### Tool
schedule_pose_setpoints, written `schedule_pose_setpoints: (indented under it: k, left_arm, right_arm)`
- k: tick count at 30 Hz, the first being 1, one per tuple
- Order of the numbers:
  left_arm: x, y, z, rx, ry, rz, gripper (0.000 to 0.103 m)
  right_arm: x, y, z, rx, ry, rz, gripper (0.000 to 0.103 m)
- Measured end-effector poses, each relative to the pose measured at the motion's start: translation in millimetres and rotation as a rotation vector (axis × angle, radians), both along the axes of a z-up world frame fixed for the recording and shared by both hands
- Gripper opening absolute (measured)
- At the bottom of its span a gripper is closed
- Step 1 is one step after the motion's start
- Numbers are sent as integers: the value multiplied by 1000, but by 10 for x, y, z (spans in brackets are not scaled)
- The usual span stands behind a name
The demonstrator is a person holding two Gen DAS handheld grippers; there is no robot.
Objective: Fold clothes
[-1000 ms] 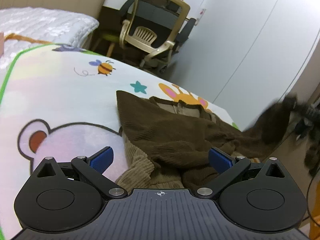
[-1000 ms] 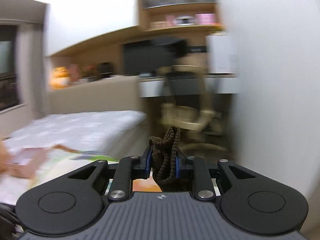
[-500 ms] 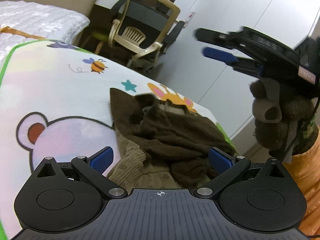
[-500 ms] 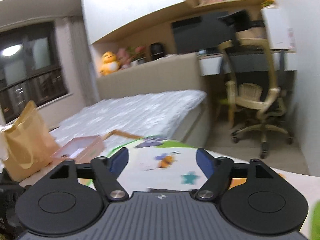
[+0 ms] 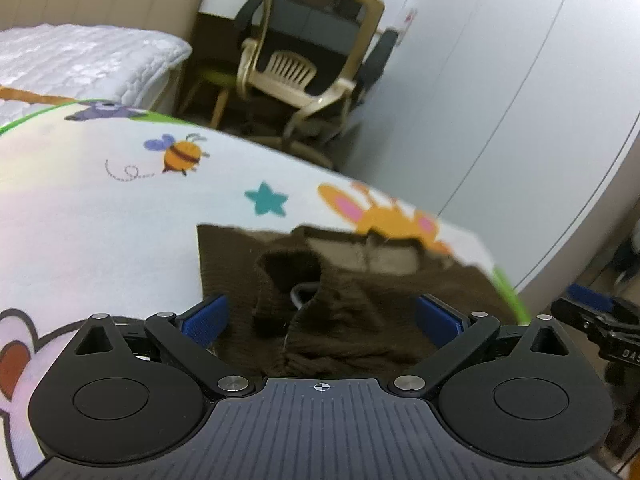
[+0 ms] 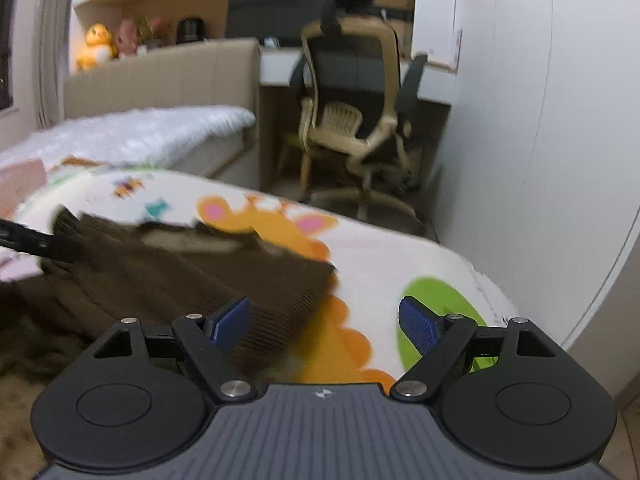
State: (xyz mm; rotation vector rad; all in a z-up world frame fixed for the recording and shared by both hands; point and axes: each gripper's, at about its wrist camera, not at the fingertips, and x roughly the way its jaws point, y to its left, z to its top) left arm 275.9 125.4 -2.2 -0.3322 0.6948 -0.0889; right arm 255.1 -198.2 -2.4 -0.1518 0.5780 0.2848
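Both your claws are released: the left claw [image 5: 320,314] hovers over the brown sweater [image 5: 360,312] on the cartoon mat [image 5: 100,208], and the right claw [image 6: 325,322] over its hem.

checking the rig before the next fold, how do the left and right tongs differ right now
The left tongs hang over the middle of the brown sweater, knit filling the gap; the right tongs sit at its ribbed edge, mostly mat between the pads. The right view is more blurred. Both are open and empty, with blue pads.
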Motion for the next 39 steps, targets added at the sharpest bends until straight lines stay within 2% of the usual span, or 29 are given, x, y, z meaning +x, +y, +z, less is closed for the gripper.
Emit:
schedule_pose_setpoints:
  k: [5,9,12,14,18,21,26,34,36,39]
  left_arm:
    - [33,10,-118,139,65,36,102]
    - [9,143,-146,219,79,60,103]
    - [-26,244,-165,270,89,74,103]
    - [-146,297,-135,246,90,44,102]
    - [-516,368,-74,165,108,-80,102]
    - [-867,399,-107,141,146,-139,102]
    - [-1417,424,-163,212,149,-150,102]
    - [-2128,378,-120,162,105,-108,102]
    - [-2285,271,-53,184,75,-118,102]
    - [-2523,30,32,260,30,-179,102]
  right_arm:
    - [228,185,-277,-117,96,36,87]
    - [105,270,-301,-223,42,68,91]
    - [-23,159,-250,-221,38,66,96]
    - [-133,29,-208,-201,47,53,102]
    - [-425,-263,-233,-182,97,-7,103]
    - [-700,-459,-280,-177,129,-55,103]
    - [-1289,-724,-281,-94,165,-94,103]
    - [-2071,-870,-257,-160,129,-183,103]
    - [-2280,-859,-206,-172,115,-149,103]
    - [-2593,-711,-200,-203,90,-24,103]
